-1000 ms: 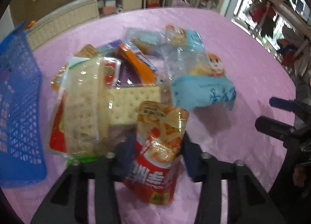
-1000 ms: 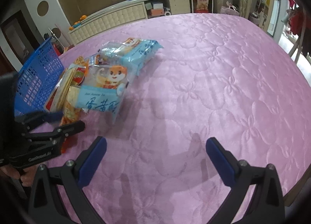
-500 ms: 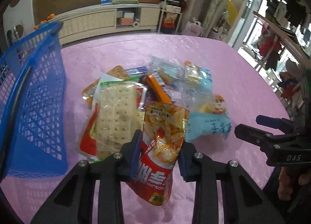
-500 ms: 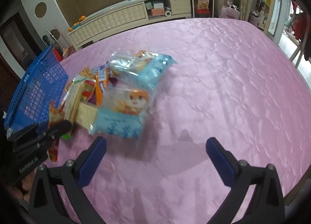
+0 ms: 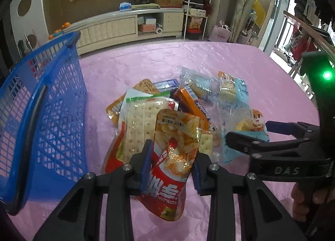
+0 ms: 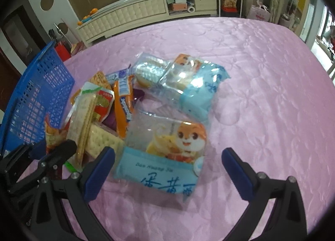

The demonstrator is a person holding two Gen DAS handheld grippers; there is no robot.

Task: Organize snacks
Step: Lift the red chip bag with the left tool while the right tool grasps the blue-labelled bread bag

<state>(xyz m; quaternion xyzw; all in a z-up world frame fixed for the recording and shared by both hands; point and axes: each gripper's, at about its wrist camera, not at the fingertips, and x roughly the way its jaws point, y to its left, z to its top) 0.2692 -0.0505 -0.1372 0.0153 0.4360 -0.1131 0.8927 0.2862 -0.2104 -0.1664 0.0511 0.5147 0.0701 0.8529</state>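
My left gripper (image 5: 170, 165) is shut on a red and orange snack pouch (image 5: 171, 157) and holds it lifted above the pink tablecloth. Behind it lies a pile of snacks: a cracker pack (image 5: 140, 123), an orange bar (image 5: 192, 105) and light blue squirrel packs (image 5: 232, 90). My right gripper (image 6: 167, 169) is open, its fingers on either side of the near blue squirrel pack (image 6: 167, 153); it also shows in the left wrist view (image 5: 249, 136). The blue mesh basket (image 5: 41, 119) stands left of the pile.
The pink quilted tablecloth (image 6: 261, 73) covers the table, bare to the right of the pile. A second blue squirrel pack (image 6: 194, 86) lies further back. A white cabinet (image 6: 146, 10) and shelves stand beyond the table.
My left gripper has lifted and drawn back with the red pouch, so the basket looms larger. My right gripper has moved forward and left to straddle the near blue squirrel pack.
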